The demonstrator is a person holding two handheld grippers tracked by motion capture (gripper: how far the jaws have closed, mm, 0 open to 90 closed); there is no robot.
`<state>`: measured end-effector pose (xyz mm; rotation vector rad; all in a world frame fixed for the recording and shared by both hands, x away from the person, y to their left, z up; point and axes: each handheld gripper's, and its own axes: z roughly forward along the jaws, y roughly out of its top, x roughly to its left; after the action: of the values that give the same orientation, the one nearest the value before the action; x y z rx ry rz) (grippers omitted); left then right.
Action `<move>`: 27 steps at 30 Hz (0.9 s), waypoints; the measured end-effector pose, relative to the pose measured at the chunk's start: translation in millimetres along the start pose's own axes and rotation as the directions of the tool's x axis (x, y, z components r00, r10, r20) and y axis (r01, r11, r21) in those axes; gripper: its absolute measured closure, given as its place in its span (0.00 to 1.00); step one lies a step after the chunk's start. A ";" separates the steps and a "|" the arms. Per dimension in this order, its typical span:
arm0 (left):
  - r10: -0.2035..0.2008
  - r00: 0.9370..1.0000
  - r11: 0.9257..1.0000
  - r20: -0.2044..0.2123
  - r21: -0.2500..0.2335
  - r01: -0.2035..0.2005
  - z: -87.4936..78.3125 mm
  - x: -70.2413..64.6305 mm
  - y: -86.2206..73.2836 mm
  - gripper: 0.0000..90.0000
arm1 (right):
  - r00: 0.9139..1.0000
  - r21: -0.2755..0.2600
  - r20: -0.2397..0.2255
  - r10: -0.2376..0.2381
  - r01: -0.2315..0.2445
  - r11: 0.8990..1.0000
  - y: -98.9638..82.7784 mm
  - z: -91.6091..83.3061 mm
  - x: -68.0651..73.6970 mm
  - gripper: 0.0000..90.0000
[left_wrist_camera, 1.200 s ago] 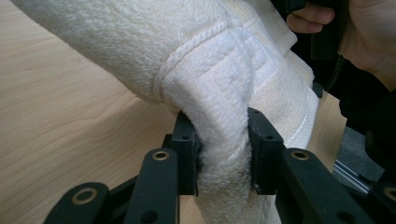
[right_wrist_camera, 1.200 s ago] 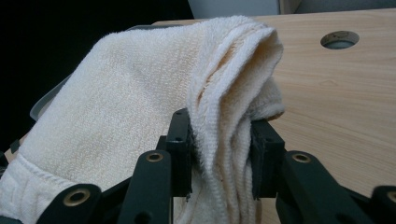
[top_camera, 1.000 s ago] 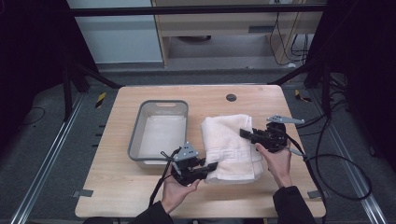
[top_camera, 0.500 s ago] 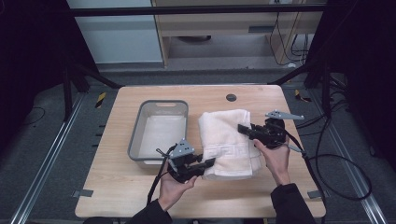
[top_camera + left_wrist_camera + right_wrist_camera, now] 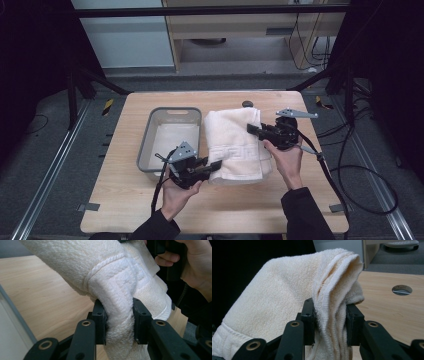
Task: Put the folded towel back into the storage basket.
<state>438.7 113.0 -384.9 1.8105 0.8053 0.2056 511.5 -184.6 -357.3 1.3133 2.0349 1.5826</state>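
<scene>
Wooden table [image 5: 125,200], towel [image 5: 235,145] lengthwise front-to-back

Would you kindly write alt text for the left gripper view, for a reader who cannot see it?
Two black jaws of the left gripper pinch a thick fold of a white towel above a wooden table. A hand holding dark equipment sits at the upper right.

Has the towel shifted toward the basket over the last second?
Yes. The towel, clamped by both the left gripper and the right gripper, has moved left: its edge now nearly meets the grey basket, where a clear strip of table showed before.
</scene>
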 end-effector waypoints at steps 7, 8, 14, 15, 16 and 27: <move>-0.019 1.000 1.000 -0.013 -0.023 0.018 -11.3 8.9 7.6 0.76 | 1.000 -0.014 -0.004 -0.012 0.012 1.000 14.2 8.8 11.3 0.74; -0.019 1.000 1.000 -0.013 -0.023 0.018 -11.3 8.9 7.6 0.76 | 1.000 -0.014 -0.004 -0.012 0.012 1.000 14.2 8.8 11.3 0.74; -0.030 0.999 0.999 -0.031 -0.044 0.028 -21.7 18.2 13.3 0.76 | 1.000 -0.027 -0.009 -0.016 0.016 0.999 23.4 17.3 19.5 0.74; -0.030 0.999 0.999 -0.031 -0.044 0.028 -21.7 18.2 13.3 0.76 | 1.000 -0.027 -0.009 -0.016 0.016 1.000 24.7 18.5 21.0 0.74; -0.027 0.999 0.998 -0.038 -0.050 0.025 -24.2 20.3 14.5 0.76 | 1.000 -0.027 -0.009 -0.017 0.017 0.999 26.1 19.7 22.2 0.74; -0.035 0.997 0.997 -0.062 -0.069 0.031 -36.7 28.7 20.1 0.76 | 0.999 -0.031 -0.016 -0.033 0.033 0.999 40.1 31.2 34.4 0.74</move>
<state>450.5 155.2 -359.4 1.7327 0.8622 0.2670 532.6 -138.0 -323.4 1.2538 2.0236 1.6090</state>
